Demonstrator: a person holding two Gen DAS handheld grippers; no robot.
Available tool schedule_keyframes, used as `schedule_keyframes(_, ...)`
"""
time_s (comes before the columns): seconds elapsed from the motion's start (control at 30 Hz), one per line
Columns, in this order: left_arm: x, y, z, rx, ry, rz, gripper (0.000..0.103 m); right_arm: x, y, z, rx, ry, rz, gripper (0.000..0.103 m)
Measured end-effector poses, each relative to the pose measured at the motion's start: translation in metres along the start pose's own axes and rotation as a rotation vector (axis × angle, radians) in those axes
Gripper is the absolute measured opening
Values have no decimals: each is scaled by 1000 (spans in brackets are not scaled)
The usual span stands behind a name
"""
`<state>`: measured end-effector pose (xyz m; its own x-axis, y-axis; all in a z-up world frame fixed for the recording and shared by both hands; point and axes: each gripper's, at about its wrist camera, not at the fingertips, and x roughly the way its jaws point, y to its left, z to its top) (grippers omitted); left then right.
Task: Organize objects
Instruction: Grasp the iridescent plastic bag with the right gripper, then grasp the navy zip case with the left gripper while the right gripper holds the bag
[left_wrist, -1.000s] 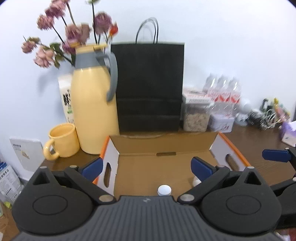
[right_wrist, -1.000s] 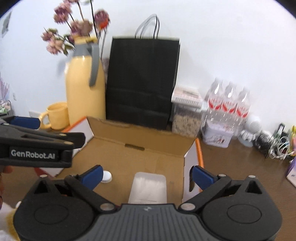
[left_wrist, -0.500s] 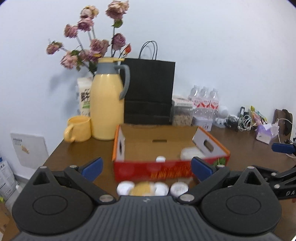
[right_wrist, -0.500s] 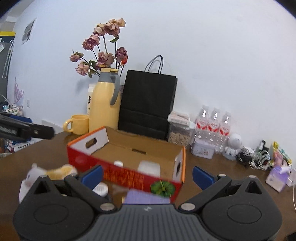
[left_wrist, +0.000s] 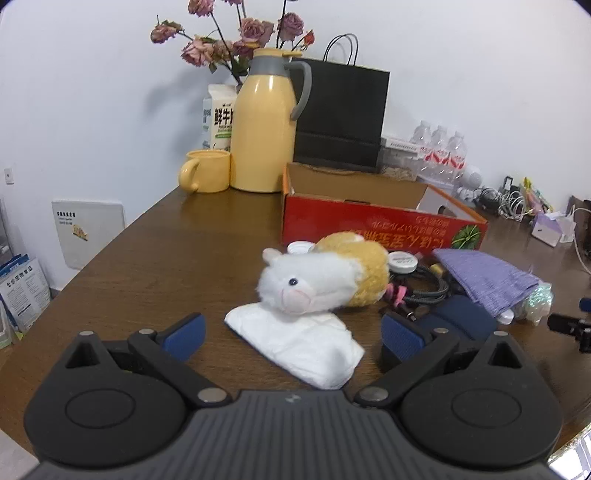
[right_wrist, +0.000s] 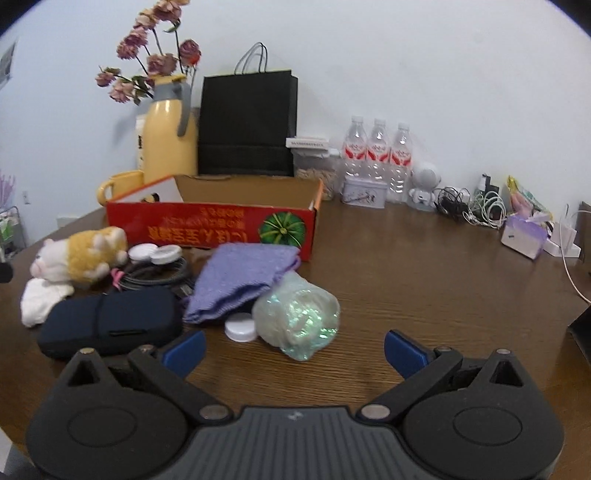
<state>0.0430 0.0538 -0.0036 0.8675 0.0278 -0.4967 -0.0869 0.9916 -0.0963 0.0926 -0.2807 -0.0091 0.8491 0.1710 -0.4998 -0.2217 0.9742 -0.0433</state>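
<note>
A red cardboard box (left_wrist: 380, 225) (right_wrist: 210, 229) stands open on the brown table. In front of it lie a plush hamster (left_wrist: 325, 275) (right_wrist: 79, 254), a white folded cloth (left_wrist: 299, 339) (right_wrist: 37, 299), a purple knit cloth (left_wrist: 487, 277) (right_wrist: 240, 277), a dark blue pouch (right_wrist: 110, 319) (left_wrist: 461, 321), a black cable coil (right_wrist: 155, 275), white lids (right_wrist: 155, 254) and an iridescent wrapped bundle (right_wrist: 299, 315). My left gripper (left_wrist: 291, 334) is open and empty, just before the white cloth. My right gripper (right_wrist: 293, 349) is open and empty, just before the bundle.
A yellow thermos (left_wrist: 264, 125), a yellow mug (left_wrist: 207, 175), a milk carton (left_wrist: 218, 114) and a black paper bag (left_wrist: 343, 118) stand behind the box. Water bottles (right_wrist: 376, 162), a small white figure (right_wrist: 424, 184), cables (right_wrist: 480, 210) and a tissue pack (right_wrist: 524, 240) line the right side.
Both grippers have pulled back from over the box and dropped low over the table. The loose objects in front of the box have come into view.
</note>
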Motion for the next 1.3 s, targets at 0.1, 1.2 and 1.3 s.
schedule_keyframes(0.1, 0, 0, 0, -4, -4, -3, 103, 9, 1, 6, -26, -1, -9, 103)
schedule_keyframes(1.2, 24, -56, 5, 127, 65, -175, 103, 8, -30, 17, 22, -47, 0, 42)
schedule_keyframes(1.3, 42, -76, 5, 182, 107, -224, 103, 1, -27, 21, 5, -65, 12, 42)
